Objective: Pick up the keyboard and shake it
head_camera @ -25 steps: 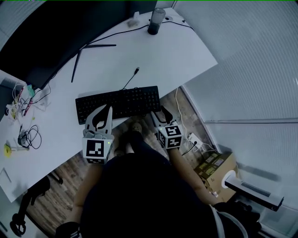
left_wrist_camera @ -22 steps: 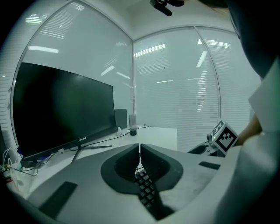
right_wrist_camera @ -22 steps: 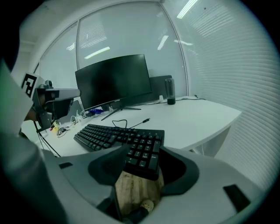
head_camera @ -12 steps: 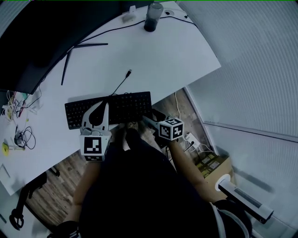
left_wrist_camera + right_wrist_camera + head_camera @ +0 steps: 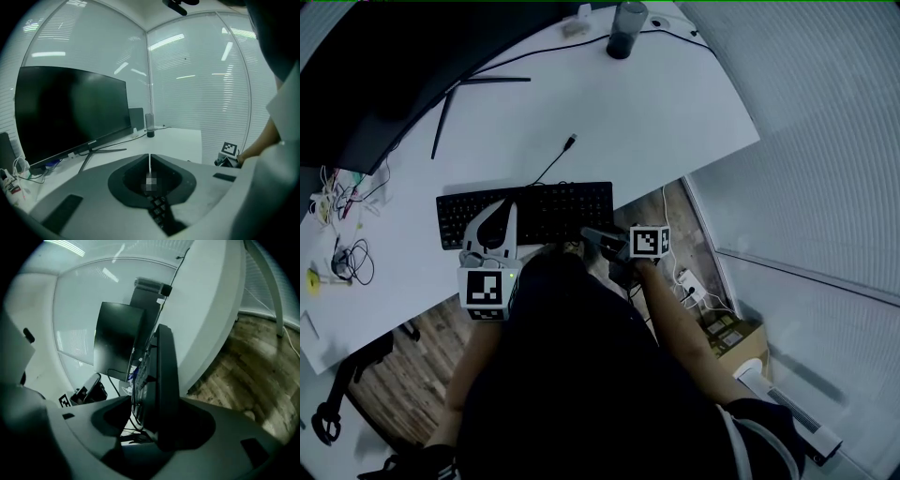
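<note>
Keyboard lies flat at the near edge of the tabletop, not yet lifted. Our right gripper has rolled onto its side, and its jaws have just been opening; they stand spread around the near right corner. Our left gripper stays pressed together over the left keys, so we judge that the grasp is only starting.

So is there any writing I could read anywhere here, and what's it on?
Monitor: a small brand mark on its lower bezel, too small to read with certainty.
Keyboard: key legends too small to read.
Left cube, right cube: black-and-white square patterns, no words.
Nothing else is legible.
</note>
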Demonstrator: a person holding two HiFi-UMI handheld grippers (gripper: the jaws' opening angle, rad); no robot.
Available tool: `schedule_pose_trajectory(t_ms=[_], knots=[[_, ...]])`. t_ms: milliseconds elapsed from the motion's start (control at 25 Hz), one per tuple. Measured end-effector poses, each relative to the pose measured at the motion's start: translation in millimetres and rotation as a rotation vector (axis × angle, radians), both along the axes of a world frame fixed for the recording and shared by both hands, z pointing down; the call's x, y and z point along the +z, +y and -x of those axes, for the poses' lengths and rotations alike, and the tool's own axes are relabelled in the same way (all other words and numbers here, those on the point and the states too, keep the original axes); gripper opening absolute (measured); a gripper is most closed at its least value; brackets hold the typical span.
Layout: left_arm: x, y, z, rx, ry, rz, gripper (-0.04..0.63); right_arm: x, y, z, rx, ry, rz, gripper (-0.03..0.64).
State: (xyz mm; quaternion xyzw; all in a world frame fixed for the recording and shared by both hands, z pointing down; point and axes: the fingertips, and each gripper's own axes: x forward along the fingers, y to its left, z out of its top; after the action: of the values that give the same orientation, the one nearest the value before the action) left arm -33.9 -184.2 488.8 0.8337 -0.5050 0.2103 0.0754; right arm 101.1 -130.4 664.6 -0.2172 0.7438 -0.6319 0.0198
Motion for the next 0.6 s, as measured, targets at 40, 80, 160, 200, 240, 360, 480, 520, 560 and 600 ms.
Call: schedule_pose_trajectory(t_ms=[40, 80, 160, 200, 240, 360, 480, 520, 560, 600], knots=[[1, 1, 3, -0.004, 0.001, 0.005, 0.031, 1, 0, 0, 0.001, -0.002, 0.021, 0.275], [2, 3, 6, -0.007, 0.001, 0.009, 0.031, 2, 1, 0, 0.000, 0.002, 0.042, 0.245], [3, 4, 13, -0.010, 0.000, 0.017, 0.031, 3, 3, -1, -0.013, 0.023, 0.082, 0.235], [3, 3, 16, -0.008, -0.001, 0.019, 0.031, 1, 4, -1, -0.024, 0.037, 0.093, 0.231], [2, 3, 18, -0.005, 0.000, 0.019, 0.031, -2, 4, 0, -0.035, 0.045, 0.096, 0.218], [0, 2, 24, 0.005, 0.004, 0.020, 0.031, -20, 6, 1, -0.049, 0.018, 0.074, 0.143], [-3, 0, 24, 0.019, 0.009, 0.020, 0.031, -37, 7, 5, -0.053, -0.015, 0.031, 0.120], [-4, 0, 23, 0.024, 0.011, 0.020, 0.031, -43, 7, 7, -0.056, -0.035, 0.020, 0.113], [-4, 0, 22, 0.029, 0.014, 0.021, 0.031, -48, 7, 9, -0.055, -0.060, 0.012, 0.104], [-5, 1, 21, 0.034, 0.016, 0.022, 0.031, -53, 8, 10, -0.051, -0.085, 0.003, 0.098]])
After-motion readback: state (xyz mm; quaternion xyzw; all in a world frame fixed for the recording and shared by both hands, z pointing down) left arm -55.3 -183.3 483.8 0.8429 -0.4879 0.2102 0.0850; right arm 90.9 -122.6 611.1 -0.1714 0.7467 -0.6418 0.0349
